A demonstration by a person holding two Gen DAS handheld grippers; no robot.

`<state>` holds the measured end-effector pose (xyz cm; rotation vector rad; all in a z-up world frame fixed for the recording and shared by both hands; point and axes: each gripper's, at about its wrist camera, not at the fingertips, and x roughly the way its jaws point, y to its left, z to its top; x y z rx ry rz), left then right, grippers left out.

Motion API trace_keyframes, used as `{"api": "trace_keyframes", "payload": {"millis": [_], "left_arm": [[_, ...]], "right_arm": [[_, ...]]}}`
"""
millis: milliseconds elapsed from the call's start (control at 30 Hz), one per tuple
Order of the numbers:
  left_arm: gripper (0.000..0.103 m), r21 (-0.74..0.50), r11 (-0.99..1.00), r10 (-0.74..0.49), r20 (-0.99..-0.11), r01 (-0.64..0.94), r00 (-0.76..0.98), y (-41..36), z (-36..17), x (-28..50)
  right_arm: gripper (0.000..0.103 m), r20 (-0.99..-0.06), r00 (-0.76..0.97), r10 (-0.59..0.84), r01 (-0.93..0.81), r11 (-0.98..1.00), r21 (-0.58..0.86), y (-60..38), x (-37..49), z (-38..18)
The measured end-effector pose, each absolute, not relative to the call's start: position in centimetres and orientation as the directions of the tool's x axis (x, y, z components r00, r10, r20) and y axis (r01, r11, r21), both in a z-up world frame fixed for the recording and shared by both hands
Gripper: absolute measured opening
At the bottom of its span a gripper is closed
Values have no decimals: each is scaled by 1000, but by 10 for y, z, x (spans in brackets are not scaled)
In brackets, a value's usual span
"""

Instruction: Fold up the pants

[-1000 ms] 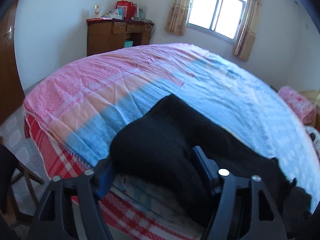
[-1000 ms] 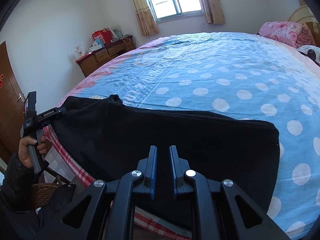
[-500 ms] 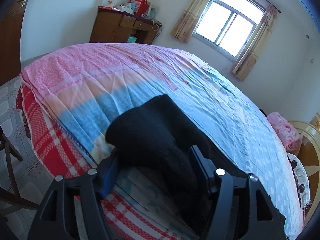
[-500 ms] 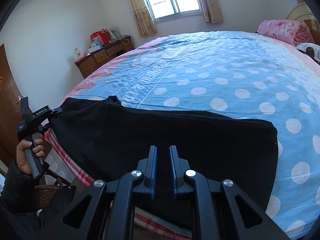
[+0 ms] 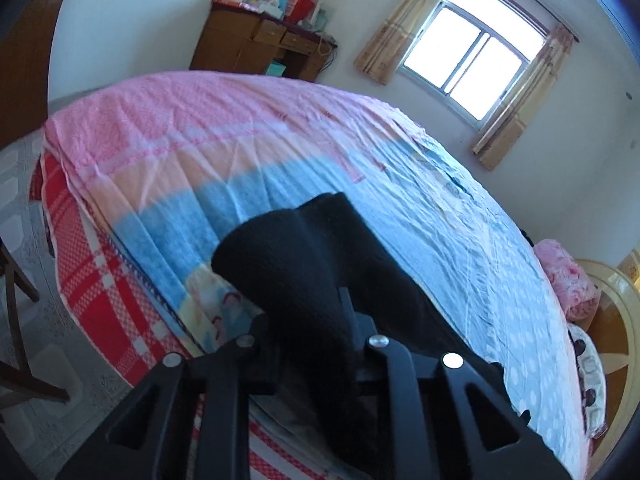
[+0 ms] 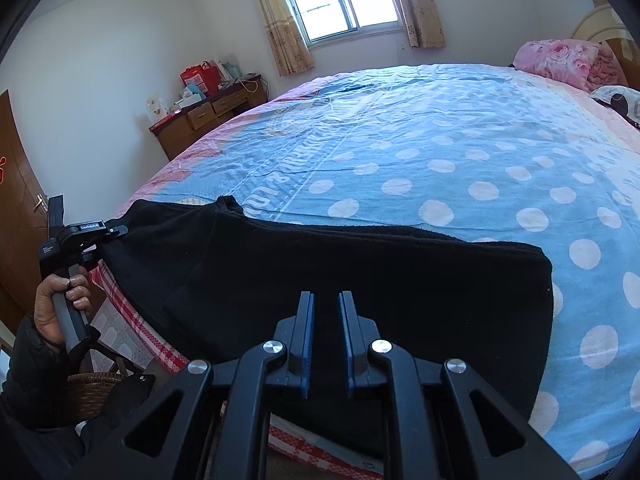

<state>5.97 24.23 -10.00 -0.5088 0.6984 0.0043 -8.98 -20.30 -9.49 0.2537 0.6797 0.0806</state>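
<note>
Black pants (image 6: 360, 276) lie folded lengthwise along near edge of bed (image 6: 440, 152). Left gripper (image 5: 310, 320) clamps pants' end. Right gripper (image 6: 325, 340) over pants, jaws narrowly apart, holding nothing. Basket (image 6: 92, 396) on floor, contents unclear.

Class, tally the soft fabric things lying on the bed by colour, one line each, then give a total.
Black: 1, the pants
Pink: 1, the floral quilt bundle
White with black spots: 1, the spotted cloth
Total: 3

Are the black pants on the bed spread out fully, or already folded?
Folded at least once: the black pants show doubled edges at the right end. The left tongs grip the other end.
</note>
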Motion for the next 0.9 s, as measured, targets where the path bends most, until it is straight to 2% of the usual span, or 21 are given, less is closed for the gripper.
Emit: {"api": "trace_keyframes", "payload": {"millis": [67,233,367,500,633,700,900], "left_arm": [[21,-402,906,-147,-591,-131,793,231,-86,54],[21,-332,943,-198,-490,28,849,193,-38,43],[21,-275,940,-304,-406,203,862,147,-5,31],[21,-183,881,-472,-343,435,812,83,16,2],[21,-76,771,-614,-353,633,706,10,9,-27],[21,-10,719,-646,-376,694,664,-21,-2,-40],[21,166,569,-663,-487,805,569,-95,-55,-75]], "right_arm": [[13,-608,780,148,25,963,267,-207,-91,-94],[13,-589,795,145,70,942,327,-227,-93,-91],[13,-577,800,162,75,928,365,-237,-94,-90],[13,-553,816,166,114,893,436,-262,-98,-87],[13,-530,840,120,192,846,497,-297,-110,-85],[13,-521,848,92,223,831,510,-310,-117,-84],[13,-497,867,21,295,784,547,-344,-137,-83]]}}
